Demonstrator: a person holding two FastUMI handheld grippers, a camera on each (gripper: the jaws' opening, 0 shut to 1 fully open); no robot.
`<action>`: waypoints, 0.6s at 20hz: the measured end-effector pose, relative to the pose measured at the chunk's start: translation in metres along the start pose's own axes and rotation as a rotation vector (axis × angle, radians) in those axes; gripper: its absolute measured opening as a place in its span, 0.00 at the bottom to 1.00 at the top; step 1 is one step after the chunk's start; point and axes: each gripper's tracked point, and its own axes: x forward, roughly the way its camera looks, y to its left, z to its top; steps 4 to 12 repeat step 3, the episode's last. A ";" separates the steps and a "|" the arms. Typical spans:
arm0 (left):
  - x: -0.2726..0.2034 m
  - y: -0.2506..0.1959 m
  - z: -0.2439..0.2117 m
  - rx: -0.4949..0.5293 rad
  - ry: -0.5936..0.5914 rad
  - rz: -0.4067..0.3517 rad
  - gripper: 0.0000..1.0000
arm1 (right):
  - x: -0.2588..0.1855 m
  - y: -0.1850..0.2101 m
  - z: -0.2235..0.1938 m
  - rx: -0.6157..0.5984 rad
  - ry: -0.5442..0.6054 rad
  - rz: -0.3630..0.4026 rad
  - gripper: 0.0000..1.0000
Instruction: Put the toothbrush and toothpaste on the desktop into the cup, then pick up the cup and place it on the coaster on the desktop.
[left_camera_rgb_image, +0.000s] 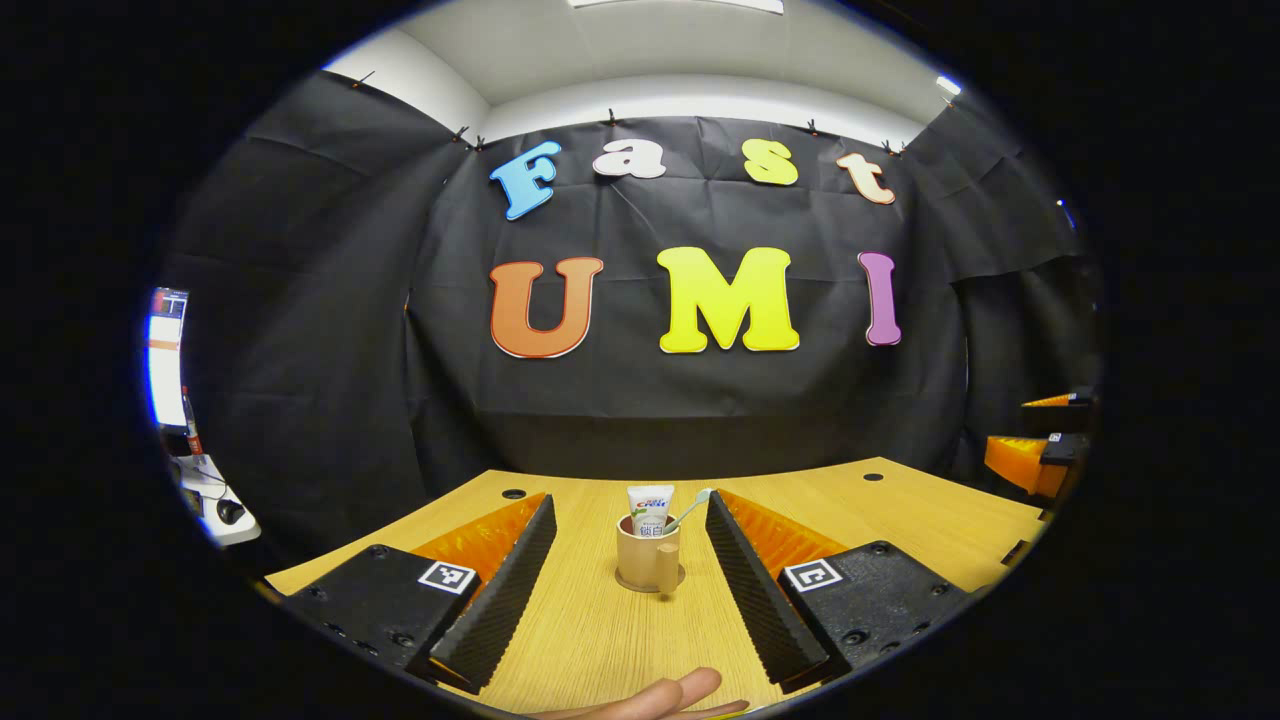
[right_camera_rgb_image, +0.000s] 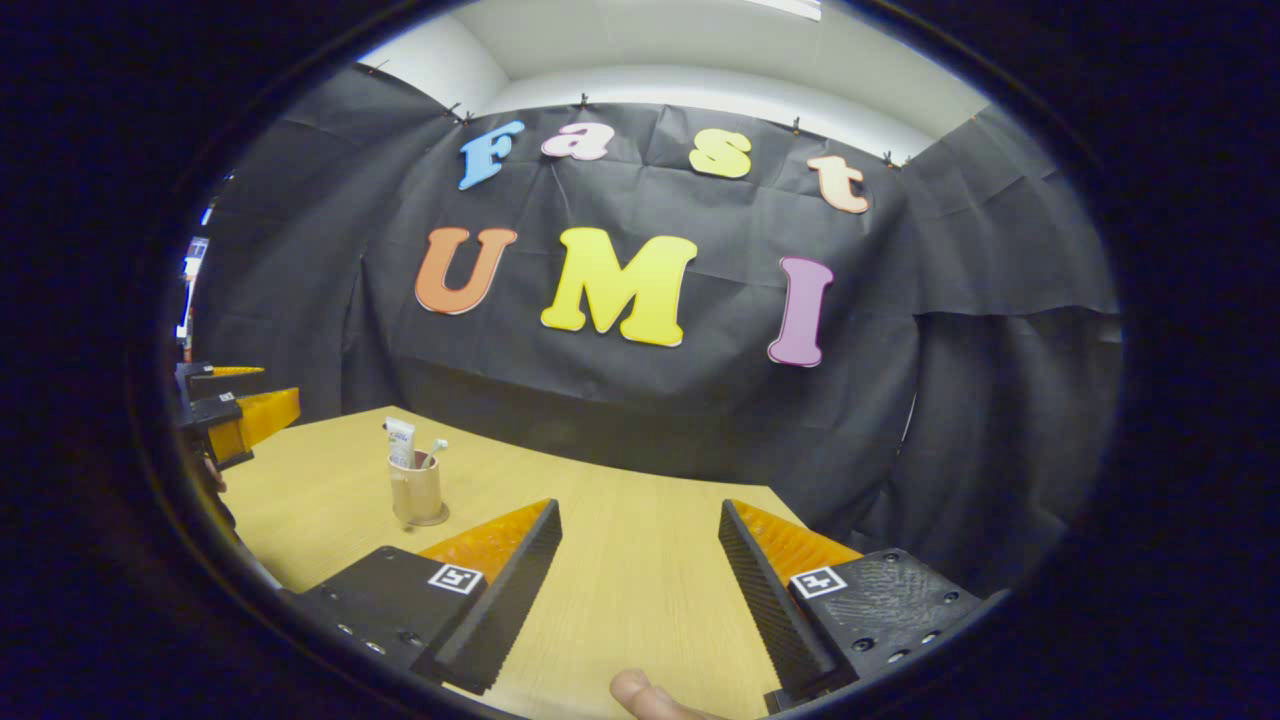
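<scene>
A tan cup (left_camera_rgb_image: 647, 563) with a handle stands upright on a round coaster (left_camera_rgb_image: 650, 581) in the middle of the wooden desk. A white toothpaste tube (left_camera_rgb_image: 650, 508) and a toothbrush (left_camera_rgb_image: 690, 508) stick out of it. My left gripper (left_camera_rgb_image: 632, 510) is open, its fingers spread to either side of the cup and short of it, touching nothing. In the right gripper view the same cup (right_camera_rgb_image: 416, 489) with the toothpaste tube (right_camera_rgb_image: 401, 442) and toothbrush (right_camera_rgb_image: 433, 450) stands far to the left. My right gripper (right_camera_rgb_image: 640, 515) is open over bare desk.
The wooden desk (right_camera_rgb_image: 640, 590) ends at the black cloth wall behind. The other gripper (right_camera_rgb_image: 235, 415) hovers at the desk's left edge in the right gripper view. A fingertip (left_camera_rgb_image: 660, 695) shows at the bottom. A lit screen (left_camera_rgb_image: 167, 355) stands far left.
</scene>
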 end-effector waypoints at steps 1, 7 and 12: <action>0.000 -0.002 0.001 -0.016 -0.003 0.000 0.96 | -0.001 0.000 -0.004 -0.007 0.003 0.001 0.97; -0.005 -0.001 0.007 -0.009 -0.019 0.014 0.96 | -0.006 0.003 -0.008 -0.021 0.004 0.011 0.95; -0.005 -0.001 0.007 -0.009 -0.019 0.014 0.96 | -0.006 0.003 -0.008 -0.021 0.004 0.011 0.95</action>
